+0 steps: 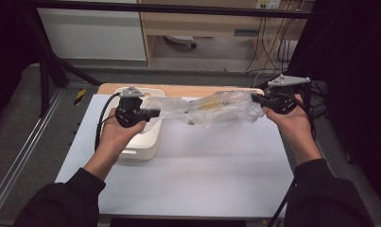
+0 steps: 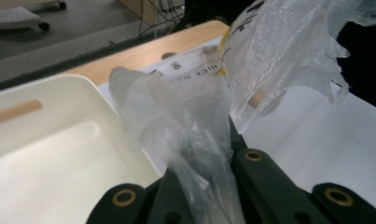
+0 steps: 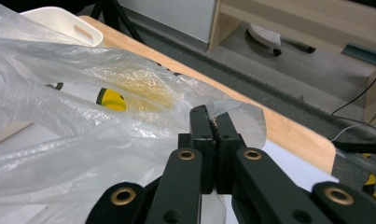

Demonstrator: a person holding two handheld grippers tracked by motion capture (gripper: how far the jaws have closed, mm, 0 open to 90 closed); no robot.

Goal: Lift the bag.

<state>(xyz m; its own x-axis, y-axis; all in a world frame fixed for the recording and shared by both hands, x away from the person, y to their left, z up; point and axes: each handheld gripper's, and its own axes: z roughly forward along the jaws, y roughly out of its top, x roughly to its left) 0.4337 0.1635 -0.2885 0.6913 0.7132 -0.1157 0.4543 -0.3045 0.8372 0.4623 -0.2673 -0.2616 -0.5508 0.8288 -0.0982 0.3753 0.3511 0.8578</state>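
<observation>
A clear, crumpled plastic bag [image 1: 212,108] hangs stretched between my two grippers above the white table, with something yellow showing inside it [image 3: 112,99]. My left gripper [image 1: 152,113] is shut on the bag's left end, and in the left gripper view the film [image 2: 195,140] bunches up between the black jaws. My right gripper [image 1: 255,99] is shut on the bag's right end; its jaws are pressed together with a thin edge of film [image 3: 232,112] pinched at the tips. Both grippers point inward, toward each other.
A white plastic bin [image 1: 143,146] stands on the table under my left hand, its pale inside [image 2: 50,163] showing beside the left jaws. A wooden strip [image 1: 178,89] runs along the table's far edge. Beyond lie grey floor, cables and wooden furniture.
</observation>
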